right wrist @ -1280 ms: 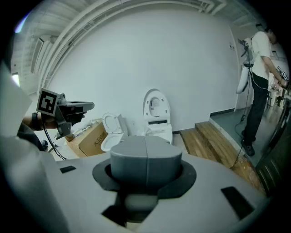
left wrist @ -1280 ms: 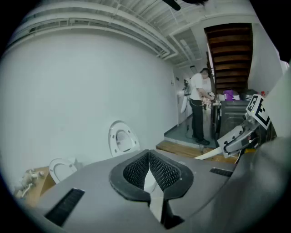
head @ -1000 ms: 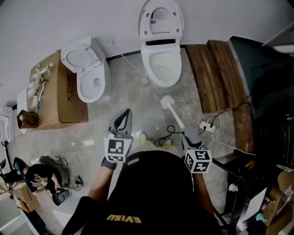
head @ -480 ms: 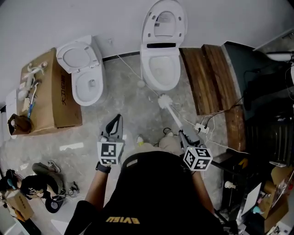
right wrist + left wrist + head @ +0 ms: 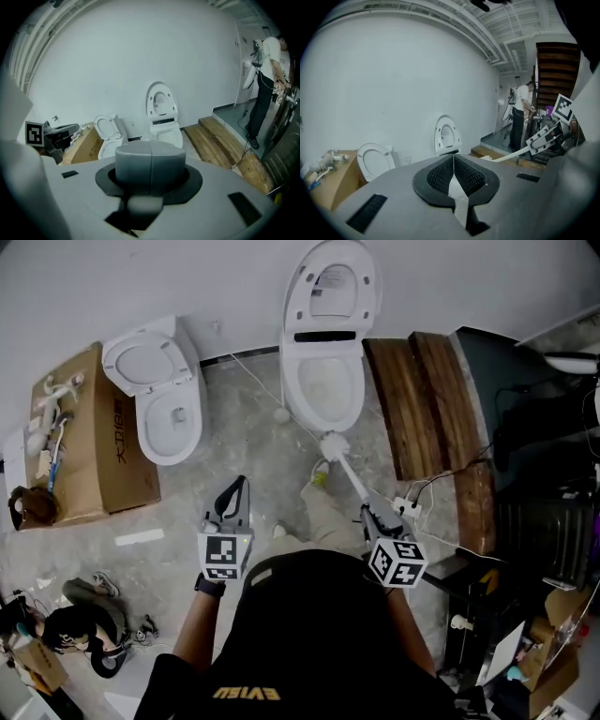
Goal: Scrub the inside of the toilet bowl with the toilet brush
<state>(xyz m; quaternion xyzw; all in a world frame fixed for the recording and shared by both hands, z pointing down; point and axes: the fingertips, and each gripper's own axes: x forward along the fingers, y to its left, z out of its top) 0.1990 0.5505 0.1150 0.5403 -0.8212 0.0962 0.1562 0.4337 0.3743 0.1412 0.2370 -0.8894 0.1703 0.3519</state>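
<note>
Since 1 s ago the person has stepped closer to the open toilet, and the toilet brush has come forward with them, so its white bristle head now hangs just short of the front rim of the toilet bowl, still above the floor. The right gripper is clenched on the brush's grey handle end, which fills the space between its jaws in the right gripper view. The left gripper is held level beside it, jaws pressed together on nothing.

By the look of it, scrubbing has not begun: the brush is in hand and the lid and seat are up, but the head has yet to enter the bowl. All of the scrubbing is left.

From the right gripper view the handle block hides the shaft and bristles. The head view shows the bowl pale and small, so water level or dirt cannot be made out. Both of the person's hands are largely covered by the 2 marker cubes and the dark top.
</note>
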